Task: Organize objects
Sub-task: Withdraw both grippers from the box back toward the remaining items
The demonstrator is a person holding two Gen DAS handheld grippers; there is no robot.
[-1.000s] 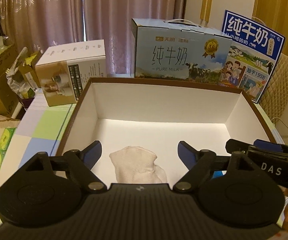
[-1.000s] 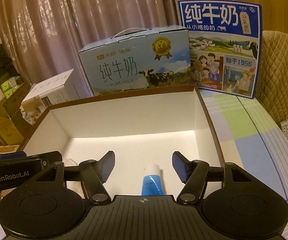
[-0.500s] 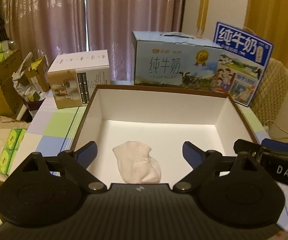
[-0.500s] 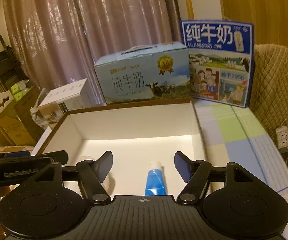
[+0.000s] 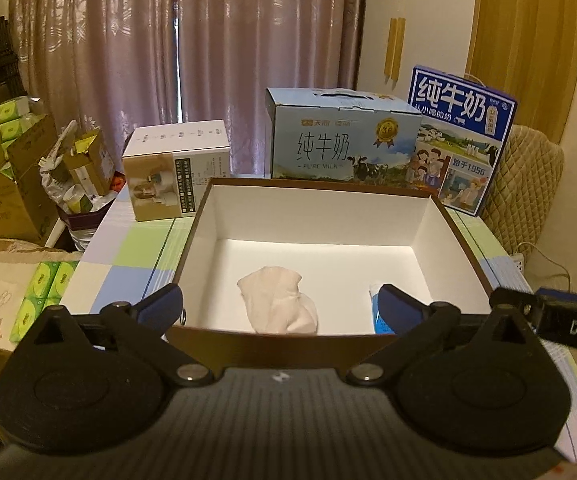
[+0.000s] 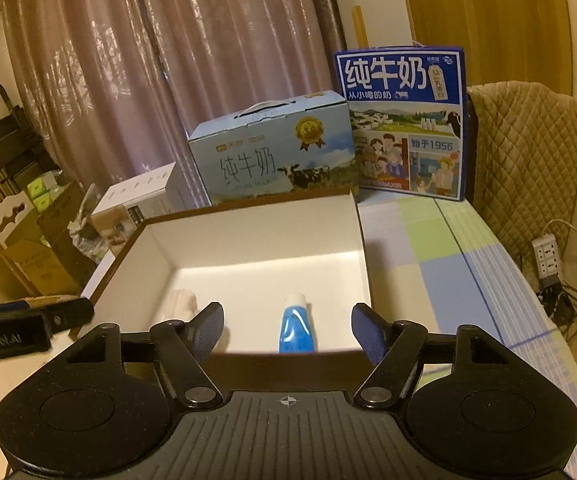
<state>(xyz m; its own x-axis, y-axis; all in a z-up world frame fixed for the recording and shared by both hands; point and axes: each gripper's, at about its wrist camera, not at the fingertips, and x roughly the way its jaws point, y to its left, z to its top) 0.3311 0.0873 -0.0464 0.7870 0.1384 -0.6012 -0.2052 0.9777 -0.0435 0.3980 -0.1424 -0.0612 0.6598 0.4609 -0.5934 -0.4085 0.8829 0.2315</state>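
While both grippers' fingers gape: sock [image 5: 278, 304], tube [image 6: 295, 330] in box [image 5: 320, 216].

- The left gripper [image 5: 280, 308] fills the foreground, its jaws spread wide with nothing between them, just above the near wall of the box.
- The open box [image 5: 440, 220], brown outside and white inside, sits on a checked tablecloth [image 5: 128, 256].
- Inside lie a white sock [image 5: 278, 304], crumpled, and a blue tube [image 5: 376, 306] with a white cap, well apart; the tube is partly hidden behind the gripper's right finger.
- Behind the box stand a white carton [image 5: 176, 176], a pale blue milk carton [image 5: 340, 140] and a dark blue milk carton [image 5: 460, 136].
- The right gripper [image 5: 568, 320] juts in at the right edge; its fingers are out of view.
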